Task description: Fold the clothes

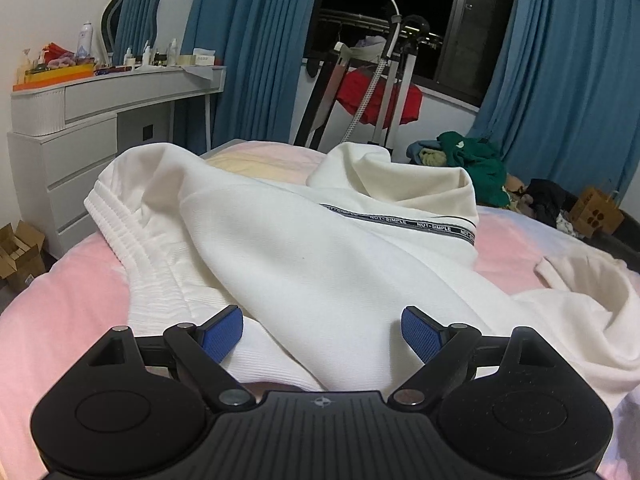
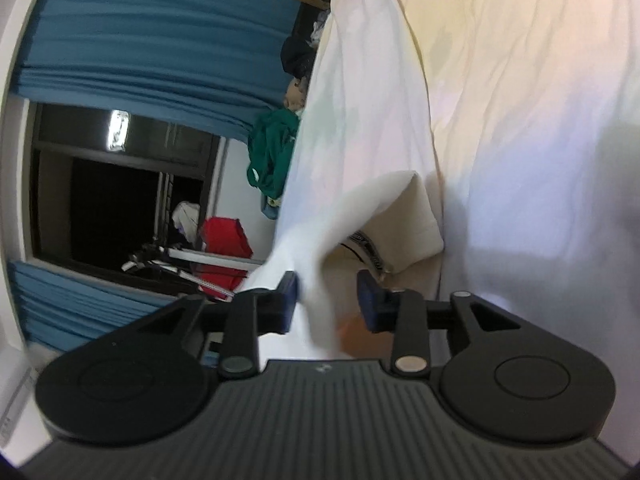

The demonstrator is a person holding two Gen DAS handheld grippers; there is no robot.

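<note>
White trousers (image 1: pixel 280 248) with a ribbed waistband lie rumpled across the pink bed (image 1: pixel 60 320). The left gripper (image 1: pixel 322 330) hovers wide open, empty, waistband at ten o'clock. The right gripper (image 2: pixel 327 300), half open, has white cloth between its fingers, unclamped.

Black ribbed tongs (image 1: pixel 322 330) with blue textured pads (image 1: pixel 222 334), silver pivot screws.

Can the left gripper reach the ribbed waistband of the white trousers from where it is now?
Probably yes: the left gripper is open just above the white trousers, and the ribbed waistband lies uncovered slightly left; nothing lies between.
</note>
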